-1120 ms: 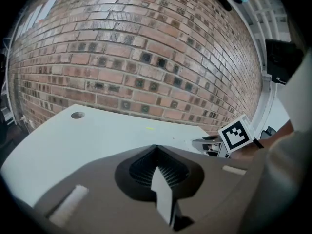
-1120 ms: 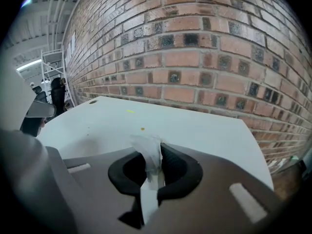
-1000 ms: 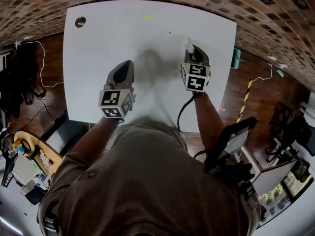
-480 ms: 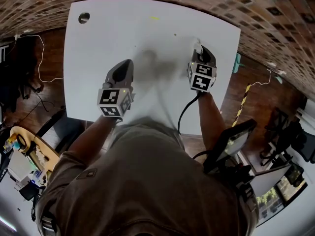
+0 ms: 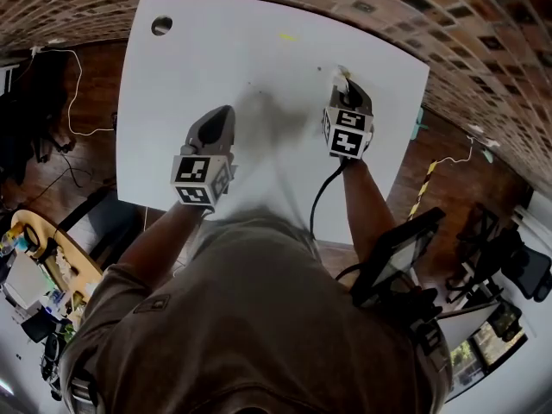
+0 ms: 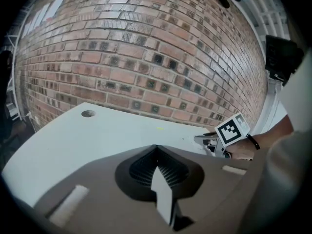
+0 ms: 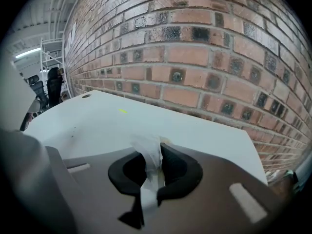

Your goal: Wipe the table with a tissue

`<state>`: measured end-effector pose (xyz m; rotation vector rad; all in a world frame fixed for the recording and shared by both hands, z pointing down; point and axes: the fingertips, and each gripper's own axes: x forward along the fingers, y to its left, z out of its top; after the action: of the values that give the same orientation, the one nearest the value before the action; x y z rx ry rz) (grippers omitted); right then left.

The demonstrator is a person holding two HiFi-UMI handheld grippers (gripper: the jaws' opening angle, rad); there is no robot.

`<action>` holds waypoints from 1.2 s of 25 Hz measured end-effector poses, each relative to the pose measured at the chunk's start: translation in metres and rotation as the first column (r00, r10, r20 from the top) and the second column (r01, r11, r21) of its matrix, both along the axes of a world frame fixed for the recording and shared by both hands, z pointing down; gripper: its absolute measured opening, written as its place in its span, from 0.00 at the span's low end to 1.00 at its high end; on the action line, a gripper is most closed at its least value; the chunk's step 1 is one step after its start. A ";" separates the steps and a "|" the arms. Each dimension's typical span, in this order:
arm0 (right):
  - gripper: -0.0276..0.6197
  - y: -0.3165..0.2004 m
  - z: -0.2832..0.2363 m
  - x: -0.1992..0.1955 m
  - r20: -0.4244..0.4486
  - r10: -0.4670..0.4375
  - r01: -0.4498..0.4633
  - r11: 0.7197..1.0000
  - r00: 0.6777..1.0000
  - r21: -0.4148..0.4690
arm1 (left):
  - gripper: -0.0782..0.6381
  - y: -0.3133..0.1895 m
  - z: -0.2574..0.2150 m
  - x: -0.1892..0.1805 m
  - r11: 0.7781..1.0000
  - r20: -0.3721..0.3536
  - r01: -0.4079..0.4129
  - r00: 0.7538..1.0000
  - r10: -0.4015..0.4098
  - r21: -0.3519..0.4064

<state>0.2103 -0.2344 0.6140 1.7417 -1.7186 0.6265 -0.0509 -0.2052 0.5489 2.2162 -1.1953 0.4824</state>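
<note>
Head view, counter: white counter [image 5: 190,84] with a cable hole [image 5: 161,26] at its far left corner and a small yellow mark [image 5: 285,36] near the far edge.
Head view, left gripper: left gripper [image 5: 221,113] is over the counter's near middle, well apart from the other gripper.
Head view, right gripper: right gripper [image 5: 344,83] is toward the counter's right side, with a white tissue [image 5: 341,74] at its tip. A black cable [image 5: 321,192] runs back toward the person.
Left gripper view, jaws: pressed together with nothing between them. The counter and a brick wall [image 6: 146,57] lie ahead.
Right gripper view, jaws: pinching the tissue [image 7: 150,160], which bunches out past the tips just above the counter.
</note>
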 end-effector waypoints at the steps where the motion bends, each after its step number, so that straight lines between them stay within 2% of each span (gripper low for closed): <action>1: 0.11 -0.002 0.000 -0.003 0.001 -0.006 0.006 1.000 1.000 0.001 | 0.11 0.000 0.000 -0.001 1.000 -0.001 0.002 1.000 -0.002 0.001; 20: 0.11 -0.018 0.000 -0.060 0.081 -0.119 0.119 0.993 0.990 0.002 | 0.11 0.000 -0.003 -0.013 0.999 0.006 0.036 0.999 -0.036 0.002; 24: 0.11 -0.012 0.001 -0.050 0.086 -0.113 0.114 0.993 0.990 -0.008 | 0.11 0.000 -0.003 -0.008 1.000 0.011 0.027 1.000 -0.027 0.008; 30: 0.11 0.010 0.001 -0.008 0.063 -0.032 0.034 0.999 0.997 -0.033 | 0.11 0.002 -0.006 0.005 1.000 0.007 -0.002 1.000 0.002 0.016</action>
<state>0.2019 -0.2247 0.6151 1.6833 -1.7656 0.6978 -0.0456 -0.2029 0.5431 2.2308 -1.2047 0.4831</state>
